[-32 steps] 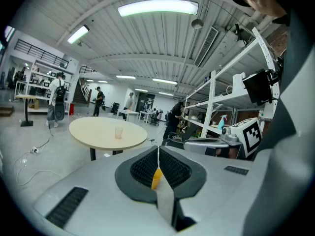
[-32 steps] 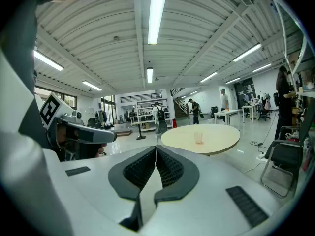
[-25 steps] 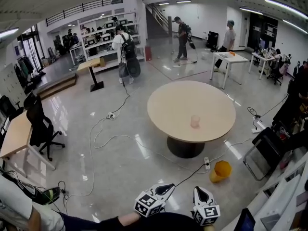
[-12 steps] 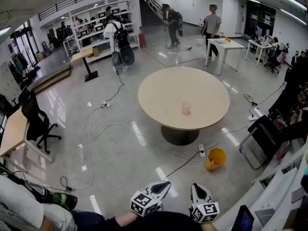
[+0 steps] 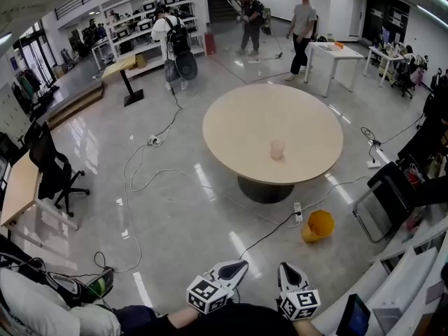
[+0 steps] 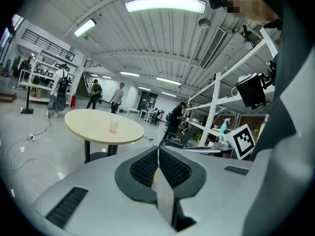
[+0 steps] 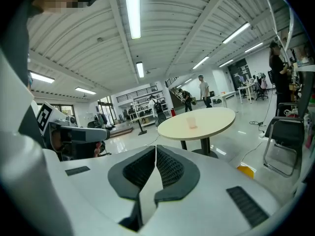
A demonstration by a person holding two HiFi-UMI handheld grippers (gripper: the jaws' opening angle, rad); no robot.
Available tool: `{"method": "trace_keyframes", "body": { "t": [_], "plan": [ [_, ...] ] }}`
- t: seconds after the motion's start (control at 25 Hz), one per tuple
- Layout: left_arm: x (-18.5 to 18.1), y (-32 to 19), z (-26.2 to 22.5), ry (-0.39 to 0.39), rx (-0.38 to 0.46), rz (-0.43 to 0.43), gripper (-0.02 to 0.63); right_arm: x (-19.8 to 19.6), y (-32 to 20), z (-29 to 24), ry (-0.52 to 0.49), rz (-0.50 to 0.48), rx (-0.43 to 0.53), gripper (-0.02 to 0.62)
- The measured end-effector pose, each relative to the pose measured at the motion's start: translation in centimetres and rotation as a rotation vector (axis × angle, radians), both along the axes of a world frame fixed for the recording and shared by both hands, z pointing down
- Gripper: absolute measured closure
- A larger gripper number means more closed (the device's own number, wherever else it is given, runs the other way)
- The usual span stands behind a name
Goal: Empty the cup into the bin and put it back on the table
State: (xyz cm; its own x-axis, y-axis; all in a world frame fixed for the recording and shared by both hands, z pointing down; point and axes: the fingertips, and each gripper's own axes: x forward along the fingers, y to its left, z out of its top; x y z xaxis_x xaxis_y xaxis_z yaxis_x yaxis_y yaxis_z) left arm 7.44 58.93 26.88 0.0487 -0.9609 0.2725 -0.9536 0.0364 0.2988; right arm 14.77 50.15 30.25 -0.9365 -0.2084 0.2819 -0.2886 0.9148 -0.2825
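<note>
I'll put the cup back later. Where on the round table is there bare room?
Nearly the whole round table is bare; only the cup stands on it, toward the near edge. Left, right and beyond the cup is free. The floor near-right is crowded: power strip, bin, chair.

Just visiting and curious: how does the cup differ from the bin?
The cup is pale pink and see-through; the bin is solid yellow-orange. The cup stands on the round table; the bin sits on the floor beside it. The bin looks bigger. Both are open containers.
</note>
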Motion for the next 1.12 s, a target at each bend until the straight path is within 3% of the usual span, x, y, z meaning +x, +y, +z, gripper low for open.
{"method": "trace_keyframes", "body": {
  "t": [0.12,0.36,0.68,0.88,1.12],
  "plan": [
    [-3.4,-1.9,-0.2,0.005,0.024,0.015,0.581,-2.6,-1.8,-0.5,-0.016,0.028,0.017,0.577],
    [-10.7,-6.0,-2.7,-0.016,0.109,0.138,0.58,-9.3,-5.3,-2.5,-0.019,0.136,0.061,0.577],
    [-20.3,-8.8,-1.4,0.06,0.121,0.228,0.58,-17.6,-7.1,-1.7,0.04,0.231,0.045,0.577],
    [-23.0,-10.5,-0.5,0.098,0.118,0.265,0.58,-20.3,-7.7,-0.6,0.068,0.242,0.02,0.577],
    [-24.5,-14.0,0.3,0.071,0.101,0.276,0.575,-21.8,-10.7,0.8,0.066,0.256,-0.01,0.555]
  ]
}}
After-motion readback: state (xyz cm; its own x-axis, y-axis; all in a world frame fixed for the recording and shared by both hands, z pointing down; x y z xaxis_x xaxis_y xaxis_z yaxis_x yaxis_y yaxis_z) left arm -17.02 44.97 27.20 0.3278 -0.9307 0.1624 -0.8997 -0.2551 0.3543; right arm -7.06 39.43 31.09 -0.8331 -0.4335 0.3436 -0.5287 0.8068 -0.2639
